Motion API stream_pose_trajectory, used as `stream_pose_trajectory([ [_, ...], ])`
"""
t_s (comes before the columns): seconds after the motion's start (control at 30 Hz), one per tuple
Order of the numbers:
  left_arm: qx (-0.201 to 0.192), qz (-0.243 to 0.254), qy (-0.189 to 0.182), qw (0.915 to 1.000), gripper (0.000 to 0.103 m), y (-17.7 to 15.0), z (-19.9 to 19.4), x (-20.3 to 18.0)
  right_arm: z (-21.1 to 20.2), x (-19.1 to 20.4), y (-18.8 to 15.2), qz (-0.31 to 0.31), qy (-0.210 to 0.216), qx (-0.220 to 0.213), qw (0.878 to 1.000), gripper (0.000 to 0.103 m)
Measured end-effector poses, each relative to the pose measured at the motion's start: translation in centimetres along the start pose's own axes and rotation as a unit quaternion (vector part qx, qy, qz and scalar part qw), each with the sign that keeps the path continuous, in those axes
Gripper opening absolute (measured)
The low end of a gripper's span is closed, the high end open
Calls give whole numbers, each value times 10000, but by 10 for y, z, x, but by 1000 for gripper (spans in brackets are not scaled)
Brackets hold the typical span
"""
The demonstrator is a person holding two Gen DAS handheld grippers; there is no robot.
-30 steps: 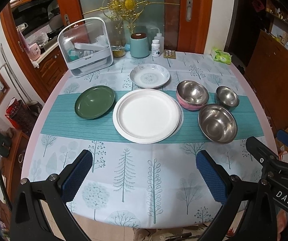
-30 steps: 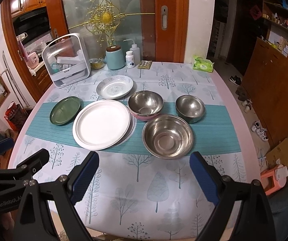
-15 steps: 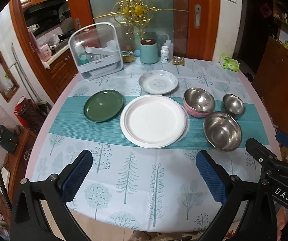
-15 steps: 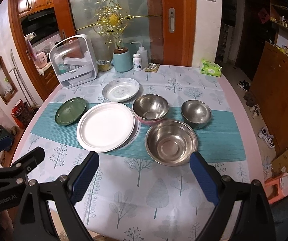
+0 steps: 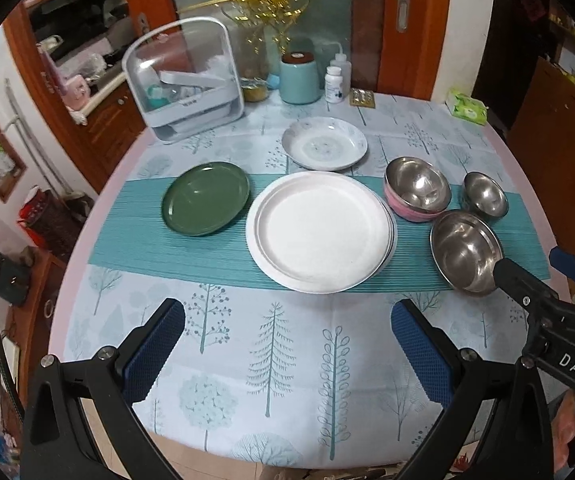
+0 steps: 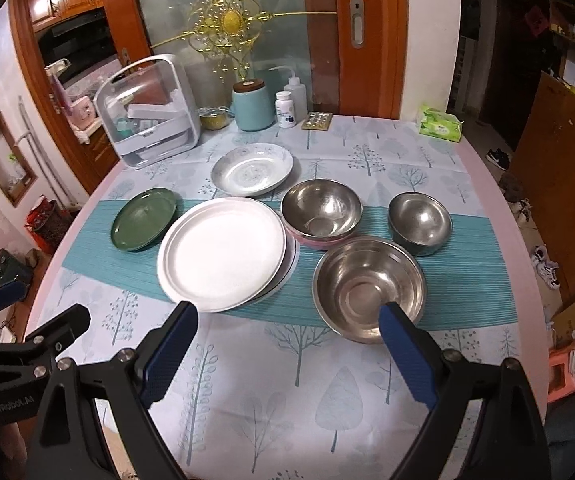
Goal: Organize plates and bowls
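On the teal runner (image 5: 135, 240) lie a green plate (image 5: 206, 197) (image 6: 144, 218) and a large white plate (image 5: 319, 231) (image 6: 221, 253) stacked on another plate. Behind them sits a patterned white dish (image 5: 324, 143) (image 6: 252, 169). To the right stand a steel bowl nested in a pink bowl (image 5: 417, 188) (image 6: 321, 212), a small steel bowl (image 5: 485, 196) (image 6: 420, 223) and a large steel bowl (image 5: 466, 251) (image 6: 369, 286). My left gripper (image 5: 287, 344) hangs open over the near tablecloth. My right gripper (image 6: 289, 346) is open too, its right finger in front of the large bowl's near rim.
At the table's back stand a white lidded rack (image 5: 185, 80), a teal canister (image 5: 299, 78), a pill bottle (image 5: 334, 84), a squeeze bottle (image 6: 296, 94), a blister pack (image 6: 317, 121) and a green tissue pack (image 6: 439, 124). Wooden cabinets (image 6: 559, 168) flank the right side.
Both grippers have drawn closer to the dishes after pulling back slightly. Both stay open and no dish has moved.
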State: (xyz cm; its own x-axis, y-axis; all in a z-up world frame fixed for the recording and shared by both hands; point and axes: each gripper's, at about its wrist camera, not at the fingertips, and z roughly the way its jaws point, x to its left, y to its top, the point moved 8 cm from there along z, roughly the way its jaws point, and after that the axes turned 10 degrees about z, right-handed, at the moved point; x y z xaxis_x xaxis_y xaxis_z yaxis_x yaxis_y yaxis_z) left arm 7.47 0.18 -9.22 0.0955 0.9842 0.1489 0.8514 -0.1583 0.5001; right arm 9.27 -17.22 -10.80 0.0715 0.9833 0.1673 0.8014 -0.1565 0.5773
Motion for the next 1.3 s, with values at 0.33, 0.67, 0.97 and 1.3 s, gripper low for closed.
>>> stream_pose_trajectory([
  [0.33, 85, 432, -246, 9987, 102, 35, 64, 46, 45, 31, 24, 360, -501, 63, 9981, 93],
  [0.67, 544, 464, -707, 9949, 102, 52, 187, 82, 133, 46, 37, 324, -661, 473, 9962, 92],
  [0.97, 998, 134, -1175, 9880, 100, 36, 249, 89, 201, 34, 31, 661, -468, 1263, 9887, 81],
  [1.3, 1432, 11, -1411, 9796, 94, 18, 269, 76, 234, 33, 27, 628, -330, 1591, 9847, 80],
])
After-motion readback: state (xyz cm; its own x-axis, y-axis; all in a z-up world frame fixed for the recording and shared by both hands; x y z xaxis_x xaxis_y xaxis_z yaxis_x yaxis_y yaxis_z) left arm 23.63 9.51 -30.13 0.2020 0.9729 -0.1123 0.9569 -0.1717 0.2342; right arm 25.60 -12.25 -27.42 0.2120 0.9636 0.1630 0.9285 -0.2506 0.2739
